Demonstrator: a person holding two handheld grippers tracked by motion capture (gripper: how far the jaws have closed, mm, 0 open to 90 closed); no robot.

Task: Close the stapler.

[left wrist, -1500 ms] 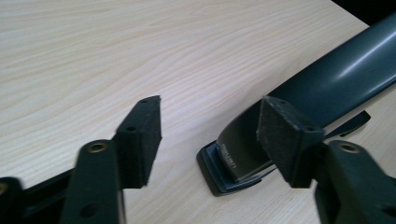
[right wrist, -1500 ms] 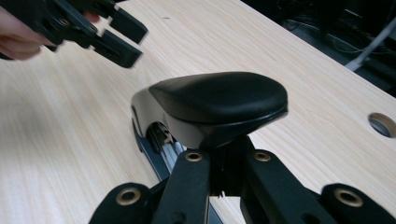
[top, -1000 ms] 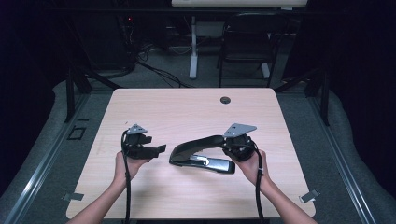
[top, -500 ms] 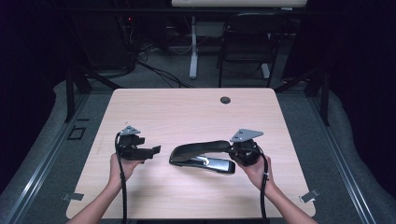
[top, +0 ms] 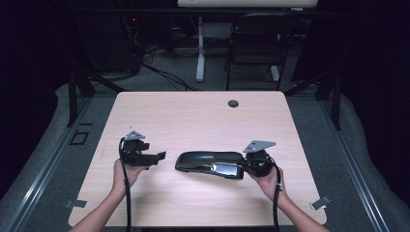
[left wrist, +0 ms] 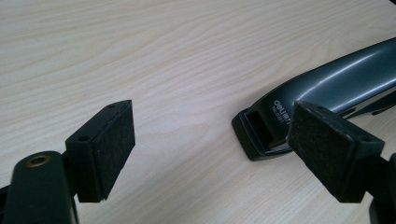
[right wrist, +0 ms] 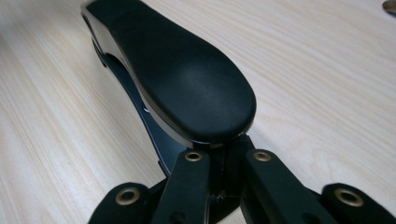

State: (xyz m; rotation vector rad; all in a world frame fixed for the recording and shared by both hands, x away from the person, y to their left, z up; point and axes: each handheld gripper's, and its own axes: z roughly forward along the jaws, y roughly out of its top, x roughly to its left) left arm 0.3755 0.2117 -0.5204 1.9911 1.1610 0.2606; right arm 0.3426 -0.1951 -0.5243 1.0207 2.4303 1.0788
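A long black stapler [top: 208, 162] lies on the light wooden table [top: 193, 116], its nose pointing left. My right gripper [top: 249, 166] sits at its right end. In the right gripper view the jaws are shut, and the fingertips [right wrist: 224, 158] are tucked under the broad rear of the stapler's arm [right wrist: 187, 79], pinching a thin dark part there. My left gripper [top: 157, 157] hovers just left of the nose. Its jaws have just been opening and stand open with nothing between them. The pads [left wrist: 112, 140] frame bare wood in the left gripper view, with the stapler's nose [left wrist: 261, 130] just beyond.
A dark round grommet [top: 233, 103] is set into the table near its far edge. A black chair [top: 256, 43] and a desk leg stand on the floor behind the table. Bare wood stretches across the far half of the table.
My right hand has sunk, and the stapler's arm has gone from arched up to lying flat. The left gripper has stayed almost in place with its jaws wider.
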